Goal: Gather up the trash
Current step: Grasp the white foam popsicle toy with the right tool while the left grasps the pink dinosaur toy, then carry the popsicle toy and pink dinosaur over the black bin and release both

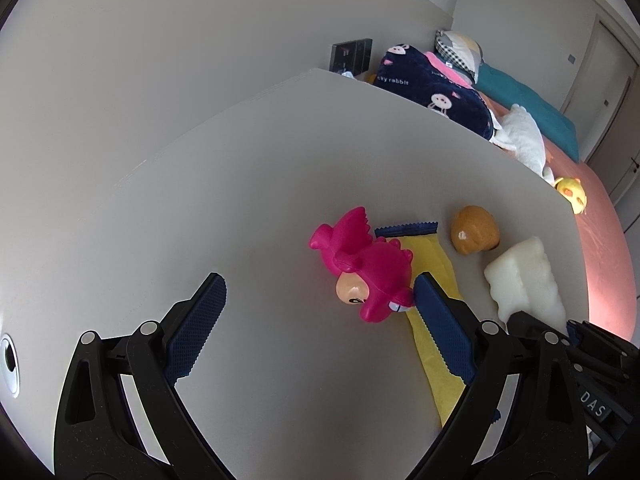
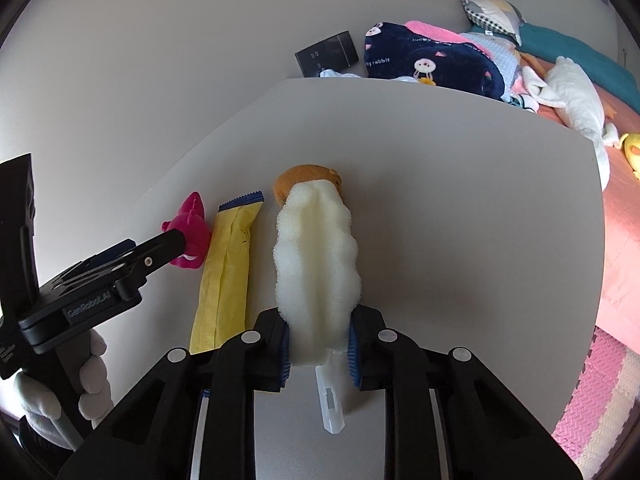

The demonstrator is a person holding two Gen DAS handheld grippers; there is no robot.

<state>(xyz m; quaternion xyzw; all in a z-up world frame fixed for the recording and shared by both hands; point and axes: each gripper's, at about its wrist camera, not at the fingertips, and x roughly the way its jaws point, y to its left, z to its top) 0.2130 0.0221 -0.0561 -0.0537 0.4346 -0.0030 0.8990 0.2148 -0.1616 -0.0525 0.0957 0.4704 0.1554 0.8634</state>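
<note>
Trash on the white counter (image 2: pixel 460 220): a white foam sponge (image 2: pixel 316 264) is clamped in the right gripper (image 2: pixel 318 354).

The right fingers are pressed tight on the sponge's near end, squeezing it, and a clear plastic handle (image 2: pixel 330 408) pokes out below. Touching the sponge at 12 o'clock, an orange rounded toy (image 2: pixel 298 178) is seen. A yellow wrapper (image 2: pixel 228 268) lies at 9 o'clock of the sponge, with a pink dinosaur toy (image 1: pixel 366 270) further left. The left gripper (image 1: pixel 320 292) is held wide open, holding nothing, its right finger beside the dinosaur, over the wrapper.
</note>
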